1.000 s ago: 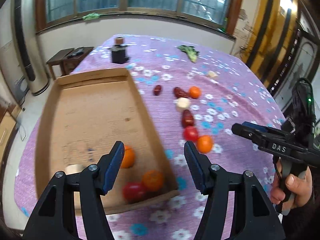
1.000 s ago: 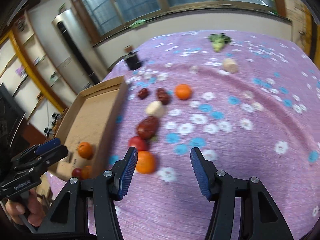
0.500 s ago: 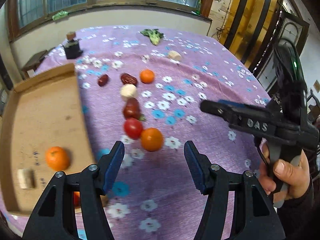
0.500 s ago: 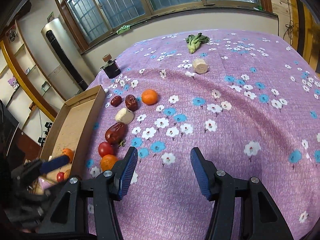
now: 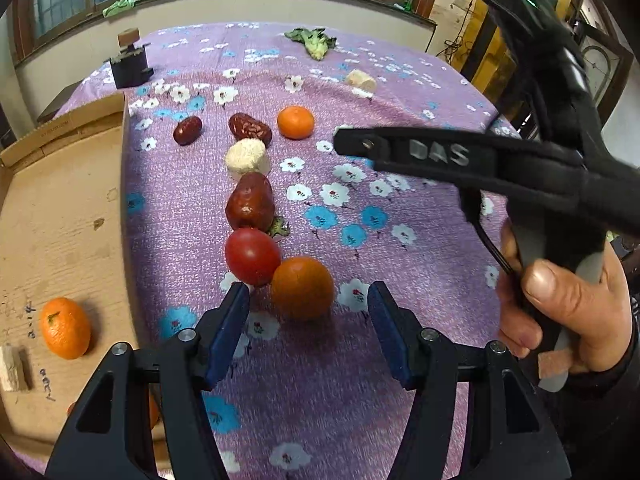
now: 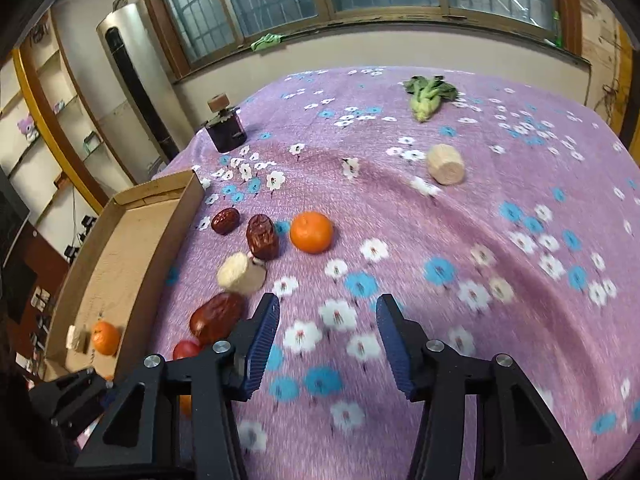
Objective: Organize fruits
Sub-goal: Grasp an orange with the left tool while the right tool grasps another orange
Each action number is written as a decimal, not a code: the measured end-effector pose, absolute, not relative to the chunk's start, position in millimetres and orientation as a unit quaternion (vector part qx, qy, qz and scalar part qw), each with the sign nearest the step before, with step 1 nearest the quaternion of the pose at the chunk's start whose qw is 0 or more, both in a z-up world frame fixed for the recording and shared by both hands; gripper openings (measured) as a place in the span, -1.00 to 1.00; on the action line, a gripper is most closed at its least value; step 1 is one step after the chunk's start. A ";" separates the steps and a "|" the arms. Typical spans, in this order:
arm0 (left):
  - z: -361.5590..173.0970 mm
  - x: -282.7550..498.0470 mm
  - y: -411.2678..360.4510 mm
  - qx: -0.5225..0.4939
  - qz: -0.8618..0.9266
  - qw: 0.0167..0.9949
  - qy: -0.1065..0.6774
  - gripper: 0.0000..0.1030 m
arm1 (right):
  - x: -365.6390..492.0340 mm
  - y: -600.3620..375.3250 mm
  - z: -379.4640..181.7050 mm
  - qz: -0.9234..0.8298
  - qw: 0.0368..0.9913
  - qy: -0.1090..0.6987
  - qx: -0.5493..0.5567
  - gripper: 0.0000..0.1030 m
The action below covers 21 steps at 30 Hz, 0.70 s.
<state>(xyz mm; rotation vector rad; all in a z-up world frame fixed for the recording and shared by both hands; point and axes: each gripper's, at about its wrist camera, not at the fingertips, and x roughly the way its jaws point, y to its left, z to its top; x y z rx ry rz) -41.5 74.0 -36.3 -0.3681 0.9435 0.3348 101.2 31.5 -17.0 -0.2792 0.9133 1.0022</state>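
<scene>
1. Two round orange tangerines are lying on the purple flowered cloth point(image 5: 400, 128): the near tangerine point(image 5: 302, 288) and the far tangerine point(image 5: 295, 121).
2. Three wrinkly dark red dates are lying there too: the small date point(image 5: 187, 130), the middle date point(image 5: 250, 128) and the big date point(image 5: 250, 202).
3. One shiny red tomato point(image 5: 252, 256) is touching the near tangerine.
4. Two pale stubby cylinders are lying there: one point(image 5: 247, 158) among the dates, one point(image 5: 361, 80) far off.
5. One leafy green vegetable point(image 5: 314, 42) and one dark little box with a knob point(image 5: 130, 64) are sitting at the far end.
6. The flat brown cardboard tray point(image 5: 60, 132) is holding one tangerine point(image 5: 66, 328) and one small pale block point(image 5: 12, 366). More fruit is peeking behind the left gripper; I cannot count it.
7. The left gripper point(image 5: 308, 328) is hanging just in front of the near tangerine, fingers apart, gripping nothing.
8. The right gripper point(image 6: 326, 340) is hovering over bare cloth. Its fingers have just been closing a bit, with nothing between them.
</scene>
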 end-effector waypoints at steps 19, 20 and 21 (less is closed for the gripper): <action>-37.3 -40.1 83.1 -0.159 0.180 0.864 0.443 -0.23 | 116.6 101.7 -39.9 0.466 0.760 0.424 -0.162 -0.35; -35.9 -42.1 83.6 -0.166 0.173 0.865 0.442 -0.33 | 114.7 95.2 -37.3 0.466 0.760 0.425 -0.156 -0.35; -34.1 -43.0 83.5 -0.167 0.173 0.865 0.441 -0.45 | 112.3 87.4 -33.9 0.465 0.763 0.423 -0.152 -0.35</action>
